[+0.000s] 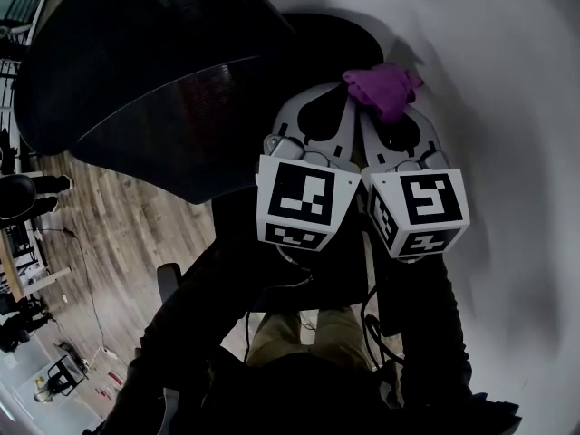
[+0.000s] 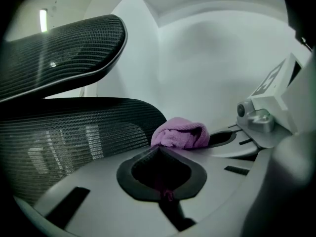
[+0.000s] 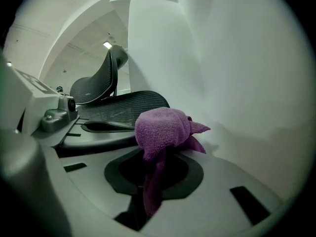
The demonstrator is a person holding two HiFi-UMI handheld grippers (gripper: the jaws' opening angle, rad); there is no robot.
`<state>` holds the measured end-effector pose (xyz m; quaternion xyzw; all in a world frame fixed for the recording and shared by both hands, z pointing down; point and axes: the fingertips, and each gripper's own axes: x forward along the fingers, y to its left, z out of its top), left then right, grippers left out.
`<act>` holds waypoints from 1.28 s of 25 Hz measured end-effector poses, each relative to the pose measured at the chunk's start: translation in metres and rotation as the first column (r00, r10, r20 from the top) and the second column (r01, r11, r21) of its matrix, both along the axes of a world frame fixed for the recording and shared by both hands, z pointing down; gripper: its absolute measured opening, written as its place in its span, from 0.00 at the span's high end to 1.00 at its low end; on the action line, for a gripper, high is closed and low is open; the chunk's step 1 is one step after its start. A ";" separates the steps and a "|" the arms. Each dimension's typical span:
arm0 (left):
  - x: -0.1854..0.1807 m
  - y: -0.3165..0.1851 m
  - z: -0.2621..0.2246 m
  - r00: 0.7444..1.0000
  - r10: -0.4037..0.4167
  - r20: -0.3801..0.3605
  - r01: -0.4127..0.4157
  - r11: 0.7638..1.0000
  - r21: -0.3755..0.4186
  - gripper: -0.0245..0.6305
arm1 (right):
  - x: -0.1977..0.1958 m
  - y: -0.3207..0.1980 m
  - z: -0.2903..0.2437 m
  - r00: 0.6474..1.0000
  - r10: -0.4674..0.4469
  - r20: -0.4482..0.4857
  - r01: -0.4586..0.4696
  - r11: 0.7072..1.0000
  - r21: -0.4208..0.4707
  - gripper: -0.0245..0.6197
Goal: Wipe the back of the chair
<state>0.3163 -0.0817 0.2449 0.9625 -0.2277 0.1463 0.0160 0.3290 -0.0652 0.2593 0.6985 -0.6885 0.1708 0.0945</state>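
Two grippers are held side by side with their marker cubes (image 1: 304, 202) nearly touching and their tips pointed at the top of the chair. Close on the right, a plain white wall (image 1: 507, 107) runs past the right gripper (image 1: 391, 114) and leaves little room on that side. To the left, the wooden floor (image 1: 100, 234) lies open beyond the chair. The chair back (image 2: 74, 142), of black mesh, spreads out to the left of and beyond the left gripper (image 2: 157, 150), and its curved upper edge passes just behind the jaw tips. The headrest (image 2: 64, 53) hangs above it, with a pale gap between the two.

The right gripper's jaws are clamped on a purple cloth (image 3: 163, 130). A bunched wad of it sticks out past the tips, and a tail hangs back down between the pads. The wad lies just beside the upper edge of the chair back, on the wall side. The left gripper's jaws are pressed together with none of the cloth in them; the cloth sits just ahead of their tips and to the right.

Whether the wad touches the mesh cannot be told from any view. The cloth covers the right gripper's own fingertips. In the head view, the grippers and the person's dark sleeves (image 1: 426, 333) hide the lower part of the chair, and the corners of both gripper views fade to black.
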 end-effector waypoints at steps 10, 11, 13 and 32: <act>-0.020 -0.011 0.002 1.000 -0.007 -0.012 0.006 0.999 -0.036 0.95 | -0.019 -0.012 -0.002 0.999 -0.002 -0.033 0.002 1.000 -0.023 0.87; -0.023 -0.013 0.003 1.000 -0.008 -0.011 0.008 0.999 -0.037 0.95 | -0.021 -0.013 -0.002 0.999 -0.004 -0.036 0.003 1.000 -0.023 0.87; -0.026 -0.016 0.004 1.000 -0.014 -0.007 0.014 0.999 -0.037 0.95 | -0.024 -0.016 -0.002 0.999 -0.009 -0.045 0.008 1.000 -0.026 0.87; -0.072 -0.044 0.001 0.998 -0.065 -0.016 0.064 0.996 -0.061 0.95 | -0.069 -0.044 -0.007 0.996 -0.031 -0.078 0.026 0.997 -0.066 0.87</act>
